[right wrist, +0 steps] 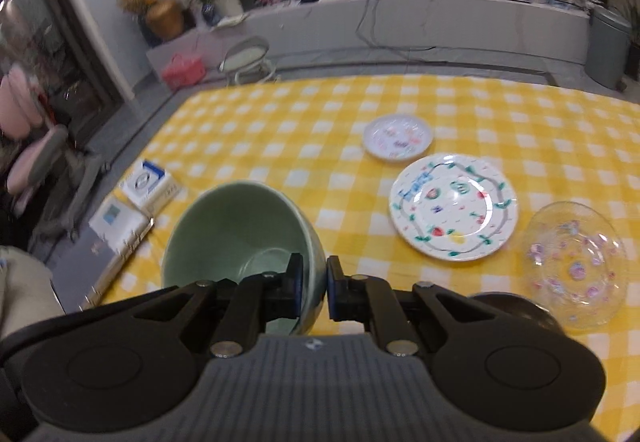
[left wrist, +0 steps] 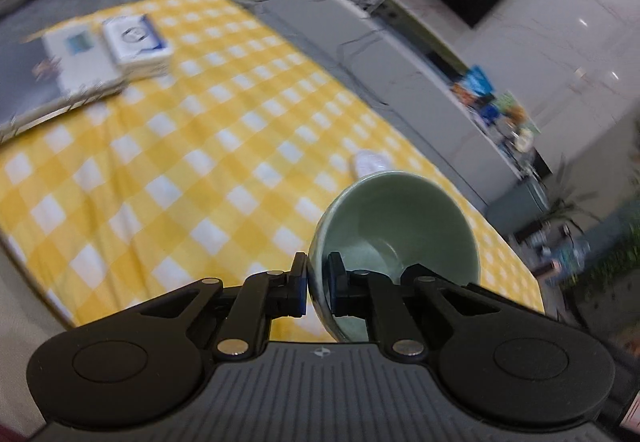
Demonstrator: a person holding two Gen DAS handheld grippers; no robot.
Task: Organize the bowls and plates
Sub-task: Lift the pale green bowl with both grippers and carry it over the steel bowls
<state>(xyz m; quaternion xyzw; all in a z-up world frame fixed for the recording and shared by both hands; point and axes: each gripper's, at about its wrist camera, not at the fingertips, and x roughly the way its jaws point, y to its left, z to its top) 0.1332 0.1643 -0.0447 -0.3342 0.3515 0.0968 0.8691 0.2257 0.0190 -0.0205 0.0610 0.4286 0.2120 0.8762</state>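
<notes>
My left gripper (left wrist: 318,276) is shut on the rim of a pale green bowl (left wrist: 404,226), held tilted above the yellow checked tablecloth (left wrist: 180,145). My right gripper (right wrist: 315,278) is shut on the rim of a second pale green bowl (right wrist: 236,234), also held above the cloth. In the right wrist view a large painted plate (right wrist: 454,205) lies on the cloth, with a small patterned plate (right wrist: 398,137) behind it and a clear glass bowl with flower marks (right wrist: 576,262) to its right. The edge of a small white plate (left wrist: 370,161) shows behind the left bowl.
A tissue pack (right wrist: 150,181) and a white box on a grey book (right wrist: 116,226) lie at the cloth's left edge; they also show in the left wrist view (left wrist: 136,41). A round stool (right wrist: 246,57), a red basket (right wrist: 182,69) and a grey bin (right wrist: 608,45) stand beyond the table.
</notes>
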